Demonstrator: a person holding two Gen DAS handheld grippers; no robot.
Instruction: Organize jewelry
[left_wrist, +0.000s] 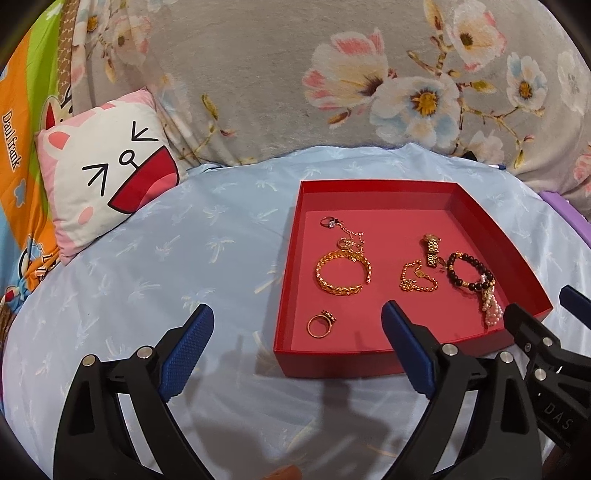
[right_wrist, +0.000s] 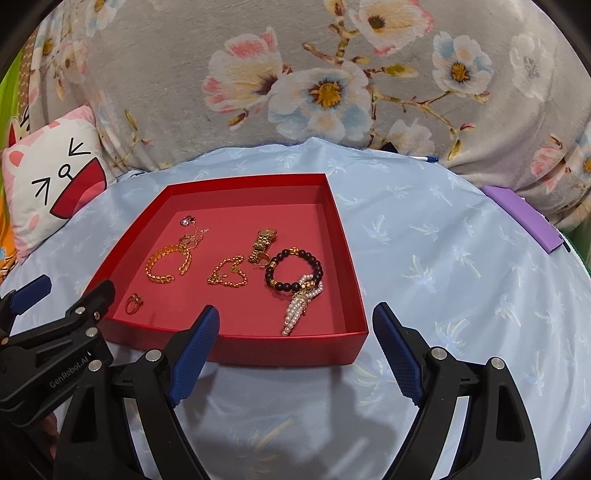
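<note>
A red tray (left_wrist: 399, 363) (right_wrist: 288, 350) lies on the blue sheet. In it lie a gold bangle (left_wrist: 341, 273) (right_wrist: 164, 264), a gold ring (left_wrist: 320, 324) (right_wrist: 133, 303), a gold chain (left_wrist: 417, 277) (right_wrist: 228, 272), a gold watch (left_wrist: 431, 248) (right_wrist: 263, 240), a dark bead bracelet with a pearl tassel (left_wrist: 471, 275) (right_wrist: 295, 273) and a thin necklace with small rings (left_wrist: 341, 230) (right_wrist: 190, 230). My left gripper (left_wrist: 297, 334) is open and empty at the tray's near left corner. My right gripper (right_wrist: 295, 326) is open and empty at the tray's near right corner.
A cartoon cat pillow (left_wrist: 107, 173) (right_wrist: 51, 177) leans at the far left. A grey floral blanket (left_wrist: 295, 74) (right_wrist: 332, 74) rises behind the tray. A purple flat object (right_wrist: 524, 218) and a pen (right_wrist: 424, 158) lie at the far right.
</note>
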